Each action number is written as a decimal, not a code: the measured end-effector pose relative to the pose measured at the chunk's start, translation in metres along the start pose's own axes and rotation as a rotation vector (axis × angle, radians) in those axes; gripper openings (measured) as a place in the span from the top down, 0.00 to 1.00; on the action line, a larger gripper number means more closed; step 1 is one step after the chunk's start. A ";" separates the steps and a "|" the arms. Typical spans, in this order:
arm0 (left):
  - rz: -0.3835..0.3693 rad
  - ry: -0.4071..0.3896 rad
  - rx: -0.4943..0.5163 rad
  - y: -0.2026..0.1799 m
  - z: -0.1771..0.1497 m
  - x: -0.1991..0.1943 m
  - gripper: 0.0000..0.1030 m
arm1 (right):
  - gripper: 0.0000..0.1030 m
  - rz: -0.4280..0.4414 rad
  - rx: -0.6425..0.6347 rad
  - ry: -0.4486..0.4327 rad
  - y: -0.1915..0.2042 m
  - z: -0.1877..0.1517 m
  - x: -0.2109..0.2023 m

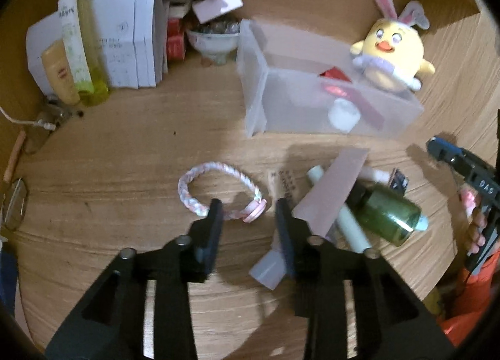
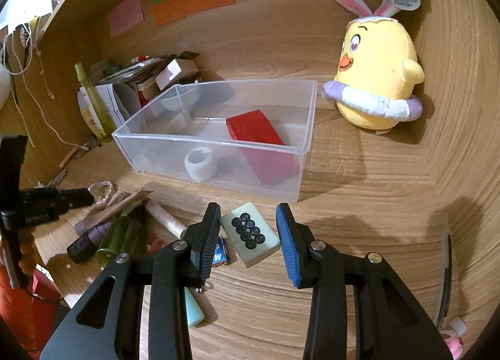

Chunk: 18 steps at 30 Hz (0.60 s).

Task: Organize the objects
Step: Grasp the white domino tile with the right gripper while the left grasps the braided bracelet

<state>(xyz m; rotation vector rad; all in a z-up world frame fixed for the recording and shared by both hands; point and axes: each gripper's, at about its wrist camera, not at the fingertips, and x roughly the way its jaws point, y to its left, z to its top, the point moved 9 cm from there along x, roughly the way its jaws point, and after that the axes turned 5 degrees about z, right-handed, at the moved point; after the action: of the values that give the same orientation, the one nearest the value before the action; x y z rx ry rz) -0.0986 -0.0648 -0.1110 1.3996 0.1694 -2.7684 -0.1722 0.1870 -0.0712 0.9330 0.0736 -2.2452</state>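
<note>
The right tongs [image 2: 247, 219] stand open around a pale mahjong tile [image 2: 250, 233] lying flat on the wooden surface [image 2: 359, 219], neither finger touching it. The left tongs [image 1: 248, 213] gape open and empty over a braided pink bracelet [image 1: 218, 191]. Right of the bracelet lies a heap with a green bottle [image 1: 387, 213]. Farther off sits a clear plastic bin [image 2: 215, 138] holding a red box [image 2: 253, 130], and a yellow chick plush [image 2: 375, 85] stands at its right.

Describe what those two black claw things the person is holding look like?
Both are matte black plastic with silver rivets and triangular cutouts. The right tool has one blue ribbed pad and one black. The left tool looks all black. White lettering marks the right tool's body; an orange sleeve shows.
</note>
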 end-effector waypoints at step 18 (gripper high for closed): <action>0.088 -0.038 0.071 0.004 0.005 0.011 0.90 | 0.67 0.002 -0.041 -0.040 0.009 0.030 0.004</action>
<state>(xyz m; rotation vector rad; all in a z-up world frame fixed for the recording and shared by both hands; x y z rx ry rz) -0.1088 -0.0690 -0.1178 1.3335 0.0081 -2.7516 -0.1865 0.1693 -0.0498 0.8661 0.0996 -2.2509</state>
